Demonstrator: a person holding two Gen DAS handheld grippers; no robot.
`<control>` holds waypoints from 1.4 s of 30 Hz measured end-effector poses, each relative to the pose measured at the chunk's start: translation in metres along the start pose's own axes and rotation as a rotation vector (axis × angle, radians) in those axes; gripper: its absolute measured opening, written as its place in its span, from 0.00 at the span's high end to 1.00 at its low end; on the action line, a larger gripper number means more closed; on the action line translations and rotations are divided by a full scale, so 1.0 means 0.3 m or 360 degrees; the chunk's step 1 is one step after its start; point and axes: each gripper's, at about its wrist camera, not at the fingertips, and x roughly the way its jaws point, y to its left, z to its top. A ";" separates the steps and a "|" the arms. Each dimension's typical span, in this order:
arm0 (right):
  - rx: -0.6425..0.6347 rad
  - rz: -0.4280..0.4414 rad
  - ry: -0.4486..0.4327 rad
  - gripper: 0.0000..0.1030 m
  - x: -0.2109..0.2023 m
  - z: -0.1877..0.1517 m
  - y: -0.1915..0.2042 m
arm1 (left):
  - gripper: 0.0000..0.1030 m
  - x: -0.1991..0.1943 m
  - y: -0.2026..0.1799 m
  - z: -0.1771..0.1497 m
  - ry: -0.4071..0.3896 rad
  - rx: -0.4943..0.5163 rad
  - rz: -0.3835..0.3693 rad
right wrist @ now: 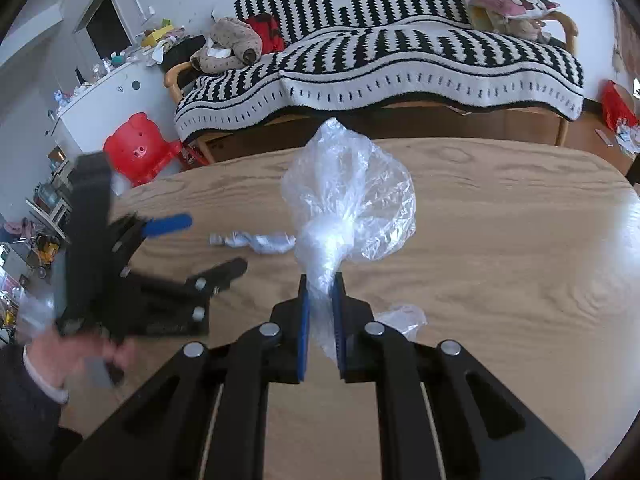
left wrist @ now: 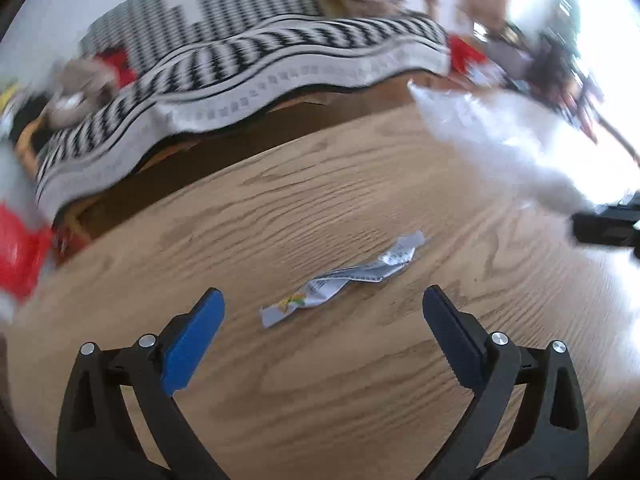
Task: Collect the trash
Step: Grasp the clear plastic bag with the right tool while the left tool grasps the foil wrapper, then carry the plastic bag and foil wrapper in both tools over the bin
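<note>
A crumpled paper wrapper [left wrist: 344, 278] lies on the wooden table [left wrist: 280, 208], just ahead of and between my left gripper's open blue fingers. My left gripper [left wrist: 322, 300] is open and empty. The wrapper also shows in the right wrist view [right wrist: 256, 241], left of the bag. My right gripper [right wrist: 320, 282] is shut on the gathered neck of a clear plastic bag [right wrist: 352, 192], which stands puffed up above the table. The left gripper shows open in the right wrist view [right wrist: 214, 242], pointing at the wrapper. The bag appears blurred in the left wrist view [left wrist: 492, 136].
A sofa with a black-and-white striped throw [right wrist: 400, 60] stands behind the table. A red bear-shaped stool [right wrist: 138, 148] sits on the floor at the left. A cluttered white cabinet [right wrist: 100, 96] is far left. The table edge [right wrist: 616, 172] curves round at the right.
</note>
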 end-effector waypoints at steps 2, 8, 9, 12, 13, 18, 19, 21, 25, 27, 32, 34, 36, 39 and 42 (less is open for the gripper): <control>-0.0003 0.0007 -0.0015 0.89 -0.052 -0.025 -0.017 | 0.07 0.020 0.000 0.007 0.0009 0.0084 -0.0010; -0.0029 -0.0035 -0.0020 0.89 -0.160 -0.103 -0.068 | 0.09 0.085 -0.032 0.047 0.0019 0.0147 -0.0010; -0.0028 -0.0057 -0.0019 0.89 -0.180 -0.121 -0.081 | 0.18 0.085 -0.032 0.051 0.0009 0.0126 -0.0024; -0.0003 -0.0098 -0.0016 0.89 -0.217 -0.152 -0.106 | 0.64 0.083 -0.052 0.067 0.0022 0.0083 -0.0088; 0.0010 -0.0109 -0.0015 0.89 -0.229 -0.161 -0.115 | 0.83 0.078 -0.067 0.065 0.0030 0.0100 -0.0072; 0.0097 -0.0163 -0.0026 0.89 -0.334 -0.222 -0.134 | 0.93 0.028 -0.137 0.013 0.0065 0.0145 -0.0019; 0.0105 -0.0180 -0.0032 0.89 -0.362 -0.239 -0.129 | 0.93 0.012 -0.143 0.002 0.0065 0.0128 -0.0008; 0.0118 -0.0212 -0.0044 0.89 -0.411 -0.277 -0.114 | 0.93 -0.047 -0.159 -0.031 0.0057 0.0074 0.0009; 0.0147 -0.0293 -0.0056 0.89 -0.527 -0.387 -0.084 | 0.93 -0.199 -0.217 -0.076 0.0007 0.0018 -0.0023; 0.0190 -0.0327 -0.0077 0.89 -0.593 -0.450 -0.085 | 0.93 -0.298 -0.263 -0.102 -0.0037 -0.0009 -0.0059; 0.0264 -0.0489 -0.0137 0.89 -0.750 -0.599 -0.105 | 0.93 -0.471 -0.426 -0.172 -0.0081 -0.0070 -0.0223; 0.0274 -0.0601 -0.0177 0.89 -0.830 -0.691 -0.114 | 0.93 -0.521 -0.531 -0.198 -0.0104 -0.0029 -0.0284; 0.0343 -0.0640 -0.0200 0.89 -0.887 -0.768 -0.145 | 0.93 -0.558 -0.660 -0.215 -0.0132 0.0040 -0.0371; 0.0462 -0.0738 -0.0221 0.89 -0.973 -0.887 -0.217 | 0.93 -0.586 -0.842 -0.224 -0.0169 0.0132 -0.0485; 0.0565 -0.0820 -0.0242 0.89 -1.050 -0.983 -0.297 | 0.93 -0.598 -0.994 -0.226 -0.0195 0.0191 -0.0608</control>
